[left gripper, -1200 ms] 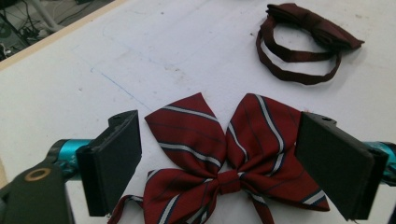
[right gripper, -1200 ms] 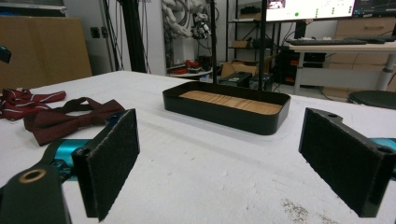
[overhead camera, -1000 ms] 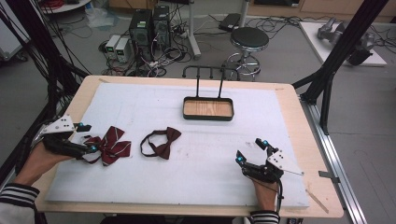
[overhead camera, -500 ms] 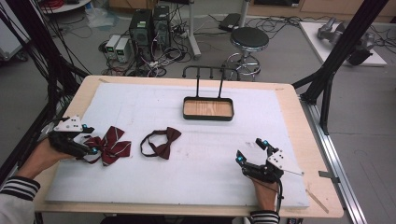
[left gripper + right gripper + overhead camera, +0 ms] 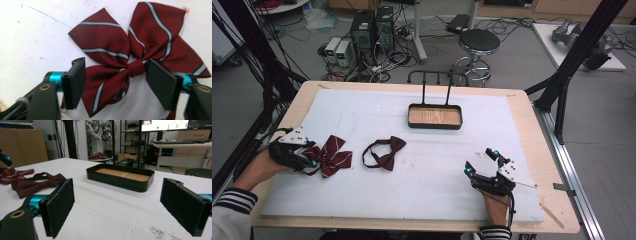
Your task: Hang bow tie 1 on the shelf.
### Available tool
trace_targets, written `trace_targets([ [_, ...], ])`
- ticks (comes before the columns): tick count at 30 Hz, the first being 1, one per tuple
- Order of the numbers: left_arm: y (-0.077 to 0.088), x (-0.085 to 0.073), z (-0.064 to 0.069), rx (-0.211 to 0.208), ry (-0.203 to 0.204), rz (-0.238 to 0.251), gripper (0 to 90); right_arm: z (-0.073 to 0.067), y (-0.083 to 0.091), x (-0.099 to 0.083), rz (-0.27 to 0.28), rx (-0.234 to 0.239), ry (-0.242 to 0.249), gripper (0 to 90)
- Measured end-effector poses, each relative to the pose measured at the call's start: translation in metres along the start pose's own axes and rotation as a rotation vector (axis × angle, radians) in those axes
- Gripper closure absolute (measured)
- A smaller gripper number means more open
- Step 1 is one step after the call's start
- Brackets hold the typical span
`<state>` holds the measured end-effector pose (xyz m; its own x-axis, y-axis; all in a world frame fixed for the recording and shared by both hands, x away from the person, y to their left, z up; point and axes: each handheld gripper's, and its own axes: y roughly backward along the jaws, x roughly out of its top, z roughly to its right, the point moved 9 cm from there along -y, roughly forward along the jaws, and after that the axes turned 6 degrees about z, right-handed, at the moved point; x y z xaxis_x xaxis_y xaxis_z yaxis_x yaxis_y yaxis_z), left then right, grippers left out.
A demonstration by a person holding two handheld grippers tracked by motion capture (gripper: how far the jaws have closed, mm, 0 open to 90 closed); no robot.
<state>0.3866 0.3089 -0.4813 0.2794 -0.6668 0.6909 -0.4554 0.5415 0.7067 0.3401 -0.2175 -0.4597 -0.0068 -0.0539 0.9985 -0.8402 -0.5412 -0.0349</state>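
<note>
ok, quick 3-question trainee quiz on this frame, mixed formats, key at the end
1. True or false: the left gripper has its jaws either side of the striped bow tie.
2. Which thing lies nearest the black tray? A) the striped bow tie B) the plain dark red bow tie C) the right gripper
3. Fill in: the right gripper's jaws are ____, with nothing between them.

Key:
1. True. The jaws straddle its knot and have just been closing, but the pads are not yet pressing on it.
2. B.
3. Open; it rests on the white mat, apart from both ties.
</note>
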Motion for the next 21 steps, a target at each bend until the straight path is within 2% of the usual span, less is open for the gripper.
trace_targets([
  [5,0.0001,-0.0015,-0.0014,-0.006,-0.019,-0.023,35.6,-0.0001,0.0001,0.0,0.0,0.0,0.001,11.5],
  [7,0.0003,-0.0029,-0.0021,-0.008,-0.045,-0.047,35.9,-0.0001,0.0,0.0001,0.001,0.0,0.001,11.5],
  [10,-0.0014,-0.0034,-0.0025,-0.002,-0.061,-0.06,35.9,-0.0002,0.0001,0.0002,0.003,0.002,0.0,11.5],
  [14,-0.0061,-0.006,-0.0012,-0.013,-0.067,-0.085,36.9,-0.0003,0.0004,0.0002,0.003,0.001,-0.002,11.5],
  [21,-0.0058,-0.0041,-0.0003,-0.038,-0.059,-0.088,40.7,-0.0001,0.0009,0.0006,0.008,0.0,-0.006,11.5],
])
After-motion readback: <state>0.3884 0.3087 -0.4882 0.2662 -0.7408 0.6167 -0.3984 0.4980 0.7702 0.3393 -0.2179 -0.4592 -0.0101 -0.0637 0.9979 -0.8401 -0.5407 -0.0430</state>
